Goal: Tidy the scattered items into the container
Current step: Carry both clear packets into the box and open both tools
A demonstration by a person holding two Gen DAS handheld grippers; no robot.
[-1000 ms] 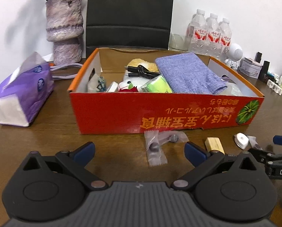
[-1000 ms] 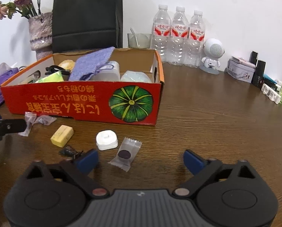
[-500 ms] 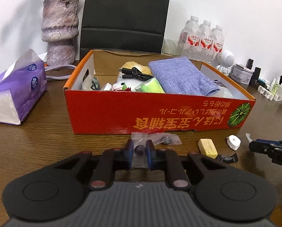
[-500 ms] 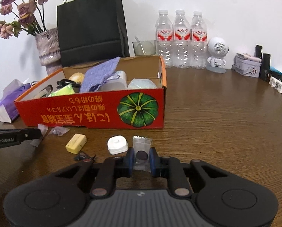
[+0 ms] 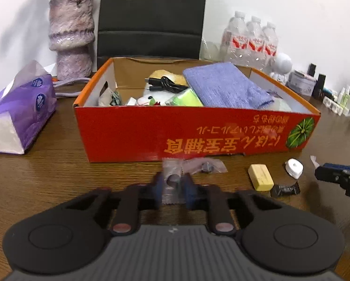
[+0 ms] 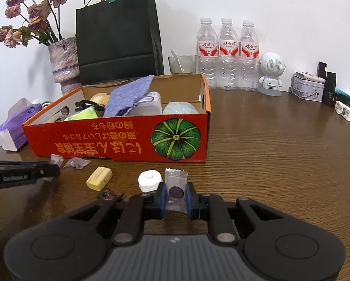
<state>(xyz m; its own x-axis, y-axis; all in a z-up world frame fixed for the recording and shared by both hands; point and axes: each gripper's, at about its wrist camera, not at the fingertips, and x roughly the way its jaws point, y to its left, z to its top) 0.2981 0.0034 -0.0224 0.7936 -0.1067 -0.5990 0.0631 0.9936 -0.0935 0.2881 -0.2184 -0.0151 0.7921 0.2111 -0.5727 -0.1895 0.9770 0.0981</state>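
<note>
Clear plastic crinkles between both pairs of tongs. The left tongs [image 5: 173,183] are closed on a small clear packet [image 5: 172,182] with a dark round piece inside, and the packet lies low over the counter [image 5: 57,178] in front of the red cardboard box [image 5: 198,138]. The left view is blurred by motion, so how deep the grip sits is hard to tell. The right tongs [image 6: 175,196] are closed on a second sealed sachet [image 6: 175,187] with a dark disc showing through, near the box's pumpkin-printed corner.

Each wrapper is thin and slippery, so the judgement is that the grip should stay firm on the solid lump inside rather than on the loose film. Lifting straight up should come first, high enough to clear the box's front wall, before travelling forward. The blue cloth [image 5: 224,86] and black cable [image 5: 165,84] crowd the box's middle, so open gaps near the front edge look like better drop spots.

Left on the counter are a yellow block [image 6: 99,178], a white round cap [image 6: 149,180], a small dark clip [image 6: 108,195] and another loose wrapper [image 6: 77,162]. The white cap sits just beside the right tongs and could be nudged on the way up.
</note>
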